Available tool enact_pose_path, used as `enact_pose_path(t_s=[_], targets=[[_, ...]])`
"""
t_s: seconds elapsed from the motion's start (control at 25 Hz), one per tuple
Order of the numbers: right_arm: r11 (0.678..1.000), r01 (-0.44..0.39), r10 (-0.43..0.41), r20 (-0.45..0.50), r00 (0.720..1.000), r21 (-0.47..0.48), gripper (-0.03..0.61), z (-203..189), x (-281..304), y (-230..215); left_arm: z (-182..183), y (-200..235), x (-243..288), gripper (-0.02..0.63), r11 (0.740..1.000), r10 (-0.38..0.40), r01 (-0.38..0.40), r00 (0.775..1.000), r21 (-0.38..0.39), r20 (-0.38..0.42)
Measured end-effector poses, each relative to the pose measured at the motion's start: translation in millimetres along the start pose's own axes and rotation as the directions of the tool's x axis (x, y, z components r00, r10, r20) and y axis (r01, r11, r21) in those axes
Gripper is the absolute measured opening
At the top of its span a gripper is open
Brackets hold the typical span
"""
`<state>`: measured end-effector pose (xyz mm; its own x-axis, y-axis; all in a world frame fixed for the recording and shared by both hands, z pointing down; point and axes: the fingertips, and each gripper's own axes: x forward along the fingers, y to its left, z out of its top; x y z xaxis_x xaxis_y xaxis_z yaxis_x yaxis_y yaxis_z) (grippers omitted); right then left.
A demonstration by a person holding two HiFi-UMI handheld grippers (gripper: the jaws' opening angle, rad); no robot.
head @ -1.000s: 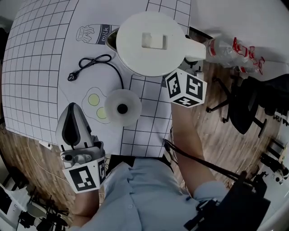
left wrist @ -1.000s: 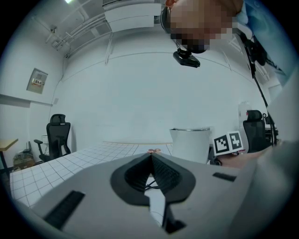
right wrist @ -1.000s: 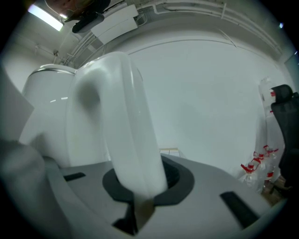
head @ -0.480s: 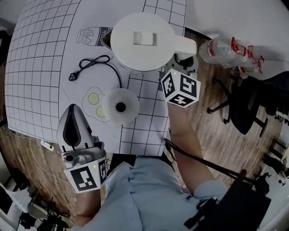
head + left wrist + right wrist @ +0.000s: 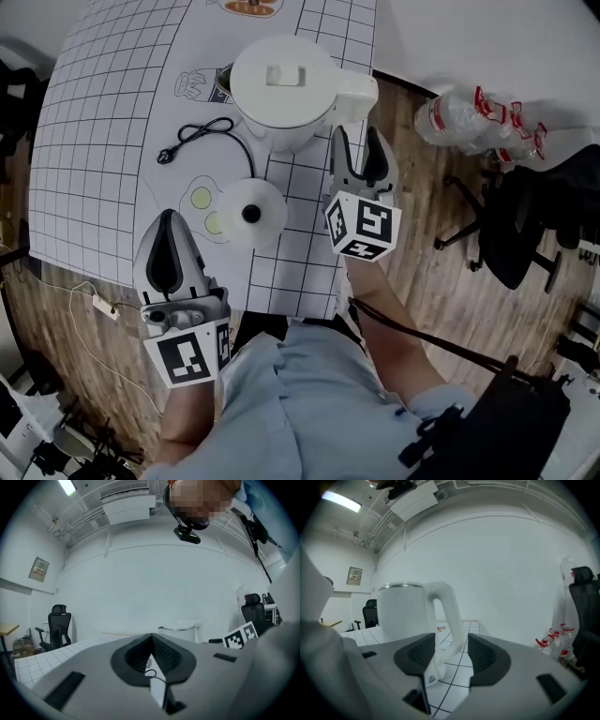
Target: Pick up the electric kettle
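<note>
The white electric kettle (image 5: pixel 281 89) stands upright on the gridded mat (image 5: pixel 94 141), its handle (image 5: pixel 361 94) turned to the right. Its round base (image 5: pixel 251 214) lies apart from it, nearer me, with the black cord and plug (image 5: pixel 202 131) trailing left. My right gripper (image 5: pixel 357 141) is open just short of the handle, and its jaws have just been opening. In the right gripper view the handle (image 5: pixel 450 616) lines up with the gap of that gripper (image 5: pixel 451 656), untouched. My left gripper (image 5: pixel 171 220) hangs shut and empty over the mat's near edge; its gripper view (image 5: pixel 151 639) faces the kettle (image 5: pixel 177 631).
Off the table's right edge, clear plastic bottles (image 5: pixel 469 112) lie on the wooden floor beside a black office chair (image 5: pixel 520 225). A thin white cable (image 5: pixel 94 300) runs on the floor at the left. The mat carries printed pictures of milk and eggs.
The right gripper held the kettle's handle a second ago; its jaws have since let go and drawn back toward me. The kettle now looks smaller, standing on the mat. The left gripper rose slightly.
</note>
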<state>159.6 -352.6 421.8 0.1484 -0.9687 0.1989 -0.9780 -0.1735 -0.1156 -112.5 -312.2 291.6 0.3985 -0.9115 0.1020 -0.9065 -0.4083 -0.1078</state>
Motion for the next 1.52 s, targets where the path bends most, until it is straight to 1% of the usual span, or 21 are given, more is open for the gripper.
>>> enact_pose_path(t_s=[0.08, 0.2, 0.24, 0.28, 0.36, 0.48, 0.64, 0.76, 0.92, 1.04, 1.2, 1.36, 1.52], targets=[[0.999, -0.041, 0.041, 0.011, 0.999, -0.033, 0.202, 8, -11, 12, -2, -4, 0, 0.002, 1.000, 0.001, -0.001, 1.000, -0.013, 0.013], [0.985, -0.158, 0.159, 0.024, 0.987, -0.065, 0.199, 35, -42, 38, 9, -17, -8, 0.002, 1.000, 0.001, 0.000, 0.999, -0.023, 0.039], [0.977, -0.204, 0.207, 0.032, 0.978, -0.066, 0.197, 45, -55, 48, 15, -21, -12, 0.002, 1.000, 0.003, -0.001, 0.999, -0.025, 0.048], [0.967, -0.248, 0.251, 0.042, 0.967, -0.064, 0.159, 56, -67, 58, 21, -25, -15, 0.002, 1.000, 0.005, -0.004, 0.998, -0.024, 0.057], [0.947, -0.315, 0.319, 0.065, 0.945, -0.067, 0.027, 76, -88, 74, 35, -32, -19, 0.002, 1.000, 0.014, -0.013, 0.997, -0.010, 0.078], [0.914, -0.385, 0.398, 0.110, 0.911, -0.127, 0.012, 104, -112, 96, 55, -40, -25, 0.002, 0.999, 0.035, -0.037, 0.992, 0.018, 0.118], [0.866, -0.434, 0.480, 0.173, 0.860, -0.249, 0.003, 134, -143, 117, 75, -44, -43, 0.002, 0.996, 0.073, -0.081, 0.983, 0.042, 0.168], [0.847, -0.455, 0.511, 0.188, 0.839, -0.274, 0.002, 144, -157, 123, 86, -46, -54, 0.002, 0.993, 0.090, -0.102, 0.977, 0.054, 0.194], [0.836, -0.473, 0.532, 0.198, 0.823, -0.279, 0.002, 149, -163, 125, 97, -49, -63, 0.002, 0.991, 0.101, -0.118, 0.969, 0.065, 0.226], [0.827, -0.487, 0.546, 0.196, 0.814, -0.281, 0.000, 150, -165, 128, 99, -47, -67, 0.002, 0.990, 0.117, -0.131, 0.966, 0.048, 0.230], [0.816, -0.505, 0.564, 0.200, 0.801, -0.281, 0.000, 151, -167, 133, 98, -44, -69, 0.002, 0.988, 0.117, -0.138, 0.965, 0.071, 0.234], [0.811, -0.511, 0.572, 0.202, 0.795, -0.283, 0.000, 152, -167, 137, 99, -44, -68, 0.002, 0.989, 0.130, -0.142, 0.966, 0.036, 0.222], [0.811, -0.513, 0.574, 0.207, 0.792, -0.282, 0.000, 152, -165, 137, 98, -44, -66, 0.002, 0.988, 0.124, -0.141, 0.965, 0.059, 0.230]])
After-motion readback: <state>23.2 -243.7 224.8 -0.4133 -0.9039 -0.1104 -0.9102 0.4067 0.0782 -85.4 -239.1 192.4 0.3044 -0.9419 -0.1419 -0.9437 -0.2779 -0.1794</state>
